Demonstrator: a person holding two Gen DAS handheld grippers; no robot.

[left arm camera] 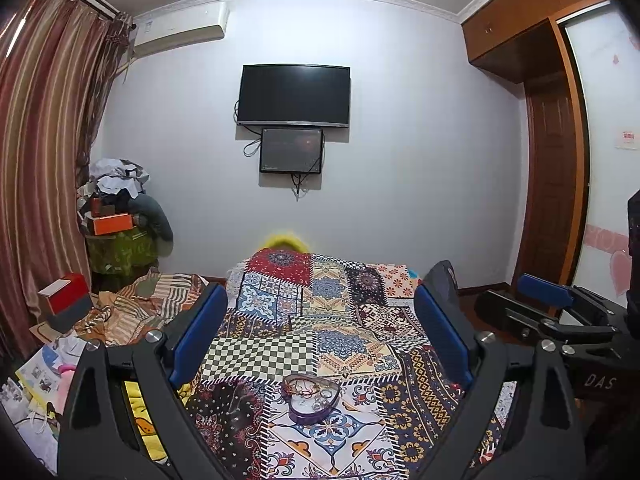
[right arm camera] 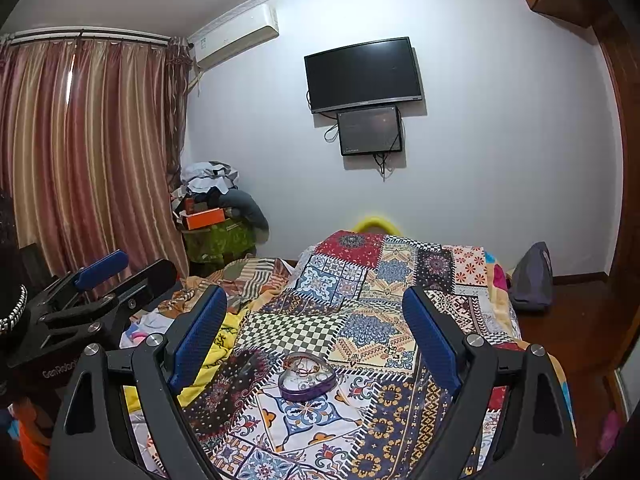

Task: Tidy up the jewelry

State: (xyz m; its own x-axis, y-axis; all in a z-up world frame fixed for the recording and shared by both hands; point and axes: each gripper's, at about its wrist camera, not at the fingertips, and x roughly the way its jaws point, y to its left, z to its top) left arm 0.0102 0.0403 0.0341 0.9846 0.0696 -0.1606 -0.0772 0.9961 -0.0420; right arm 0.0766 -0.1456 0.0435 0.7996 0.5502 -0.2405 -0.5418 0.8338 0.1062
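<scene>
Covering most of the lower scene, the patchwork quilt (left arm camera: 320,320) lay spread over the bed, its long axis running away toward the white wall under the wall-mounted TV (left arm camera: 294,95); the quilt's left edge gave way to rumpled striped bedding (left arm camera: 148,308), and its right edge dropped to the dark wooden floor (right arm camera: 568,328); around the box the quilt lay flat and uncluttered on all sides. Near the quilt's close end sat the heart-shaped purple box (left arm camera: 311,398), open on top, its pointed tip turned toward the right edge of the quilt and its lobes toward the left; it held a tangle of red and brown cord bracelets (right arm camera: 304,365) at the far side and some small pale, shiny pieces nearer, too small to tell apart. Both tools hung above the quilt's close end, apart from the box; the left gripper (left arm camera: 320,340) had its blue pads spread wide, holding nothing; the right gripper (right arm camera: 316,336) was likewise spread wide and empty.
</scene>
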